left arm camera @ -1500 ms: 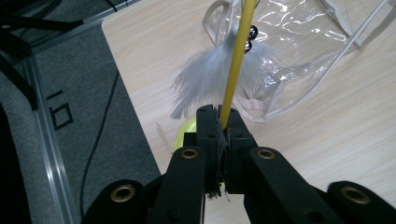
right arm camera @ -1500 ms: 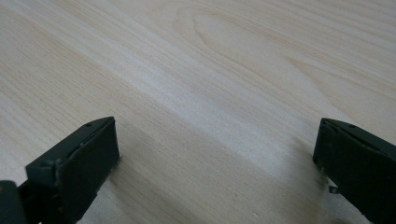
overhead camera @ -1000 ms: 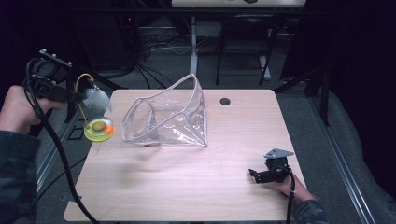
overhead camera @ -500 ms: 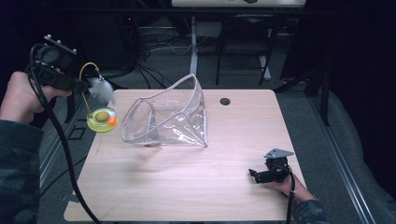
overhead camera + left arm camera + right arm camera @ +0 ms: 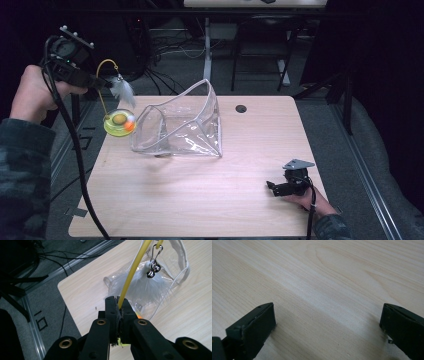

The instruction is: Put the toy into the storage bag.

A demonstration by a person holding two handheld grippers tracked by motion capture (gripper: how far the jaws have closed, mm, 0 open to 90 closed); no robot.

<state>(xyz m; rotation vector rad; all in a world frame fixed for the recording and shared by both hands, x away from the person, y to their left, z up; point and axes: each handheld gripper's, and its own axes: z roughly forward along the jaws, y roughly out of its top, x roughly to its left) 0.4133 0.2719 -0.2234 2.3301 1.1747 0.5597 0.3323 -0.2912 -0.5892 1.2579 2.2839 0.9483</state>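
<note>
Wooden table (image 5: 200, 200) | left gripper (image 5: 119, 305) clamps yellow wand (image 5: 131, 277) | right gripper (image 5: 327, 322) wide, empty

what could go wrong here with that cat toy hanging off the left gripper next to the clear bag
The left gripper pinches only the thin yellow wire, so the cat toy may swing or slip. Its feather and bell dangle near the clear bag rim and could snag there. The bag lies unheld; the right gripper rests far off, open.
</note>
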